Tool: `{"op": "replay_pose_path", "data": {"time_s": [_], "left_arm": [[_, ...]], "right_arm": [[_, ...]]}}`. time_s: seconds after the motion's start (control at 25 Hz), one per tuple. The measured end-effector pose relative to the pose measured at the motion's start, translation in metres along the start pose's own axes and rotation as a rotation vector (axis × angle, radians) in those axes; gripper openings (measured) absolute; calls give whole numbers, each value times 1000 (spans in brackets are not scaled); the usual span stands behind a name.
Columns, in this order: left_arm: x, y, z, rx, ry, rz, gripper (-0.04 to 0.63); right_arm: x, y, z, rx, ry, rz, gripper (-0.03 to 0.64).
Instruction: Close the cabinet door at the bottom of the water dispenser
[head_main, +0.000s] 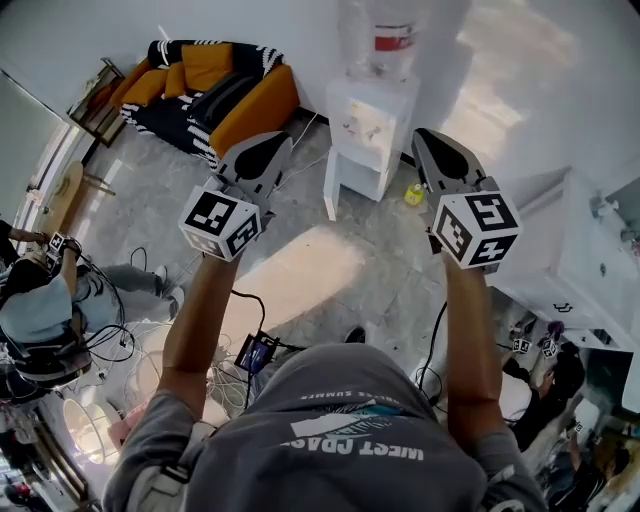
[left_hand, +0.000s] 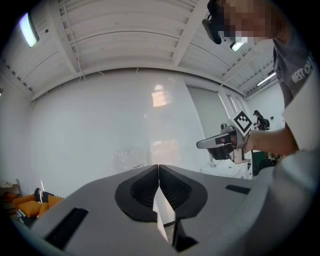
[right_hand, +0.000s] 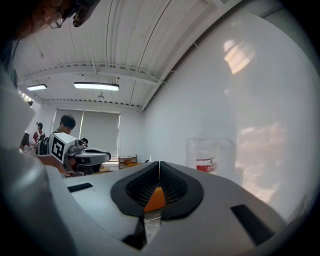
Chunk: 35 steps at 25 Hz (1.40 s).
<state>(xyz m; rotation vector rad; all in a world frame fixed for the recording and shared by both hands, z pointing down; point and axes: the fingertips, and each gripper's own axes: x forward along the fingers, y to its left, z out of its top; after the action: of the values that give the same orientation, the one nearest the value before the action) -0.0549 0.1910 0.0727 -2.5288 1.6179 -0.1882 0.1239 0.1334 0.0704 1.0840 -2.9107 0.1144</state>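
Observation:
The white water dispenser (head_main: 372, 118) stands against the far wall with a clear bottle (head_main: 386, 35) on top. Its bottom cabinet door (head_main: 331, 188) stands swung out to the left. Both grippers hang in the air well short of it. My left gripper (head_main: 274, 142) is shut with nothing in it, left of the dispenser. My right gripper (head_main: 426, 138) is shut and empty, to the dispenser's right. The left gripper view shows shut jaws (left_hand: 158, 168) and the right gripper (left_hand: 223, 142) beside them. The right gripper view shows shut jaws (right_hand: 159, 164) and the bottle (right_hand: 210, 153) ahead.
An orange sofa (head_main: 212, 92) with a striped blanket stands at the back left. A small yellow object (head_main: 414, 194) lies on the floor right of the dispenser. A white counter (head_main: 582, 262) runs along the right. A seated person (head_main: 48, 305) and cables (head_main: 232, 345) are at the left.

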Motion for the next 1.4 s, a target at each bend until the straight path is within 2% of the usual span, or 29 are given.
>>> {"op": "replay_pose_path", "data": {"time_s": [0.2,0.6,0.88,1.4], "left_arm": [[17,5,-4,-4,6,-12,18],[83,39,-23,-36,-29,-116,18],[129,82,-36,-72,-62,-200,18],[187,152,-63,-107,-54,-302,18]], "right_arm": [[5,-15,-6,8,8,-18,29],[34,-40,-10,-22,42,-115,29],[73,-57,-15,-20,61,-212,29],[146,-77,-21,-16,95,-328,29]]}}
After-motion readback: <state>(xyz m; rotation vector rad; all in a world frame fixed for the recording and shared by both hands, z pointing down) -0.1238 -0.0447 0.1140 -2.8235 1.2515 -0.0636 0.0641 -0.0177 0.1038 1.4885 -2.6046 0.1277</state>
